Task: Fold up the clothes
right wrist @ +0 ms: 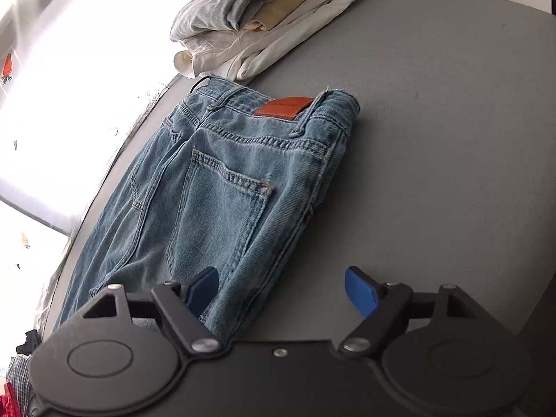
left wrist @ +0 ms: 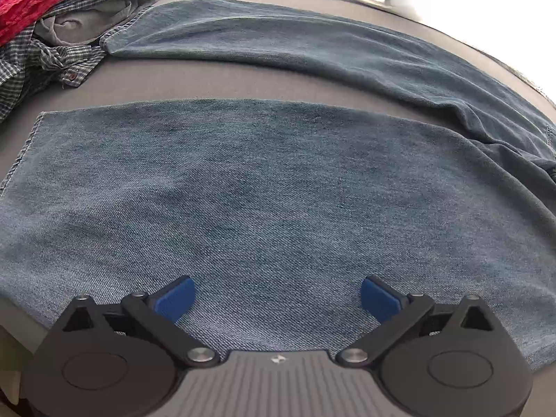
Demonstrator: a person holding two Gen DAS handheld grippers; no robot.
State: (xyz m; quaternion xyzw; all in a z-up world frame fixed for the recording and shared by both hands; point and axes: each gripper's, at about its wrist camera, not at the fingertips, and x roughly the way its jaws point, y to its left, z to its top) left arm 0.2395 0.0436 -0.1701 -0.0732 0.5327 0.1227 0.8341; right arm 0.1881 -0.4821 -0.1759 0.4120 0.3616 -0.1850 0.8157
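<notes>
While both grippers hang just above the grey table (right wrist: 451,121), each has its blue fingers spread wide with nothing between them

Left gripper (left wrist: 278,299): over the near leg of the jeans (left wrist: 260,191), which lies flat across the view. Hem edge of that leg at the left; its far edge is straight, with a band of bare table beyond it. Second leg runs behind, hem at upper left, both legs joining at the right. Far left corner: heap of loose clothes (left wrist: 52,27) (checked shirt, grey piece, red cloth), touching the far leg's hem. Far table edge just beyond the far leg.

Right gripper (right wrist: 281,292): at the seat end of the jeans (right wrist: 222,187), folded lengthwise, back pocket up, brown patch (right wrist: 283,107) on the waistband. Left finger (right wrist: 201,292) over denim, right finger (right wrist: 361,292) over bare table. Folded edge of the jeans runs between them. Wide bare table to the right. Left table edge close beside the jeans. Stack of folded clothes (right wrist: 264,14) beyond the waistband, near it, at the far edge
</notes>
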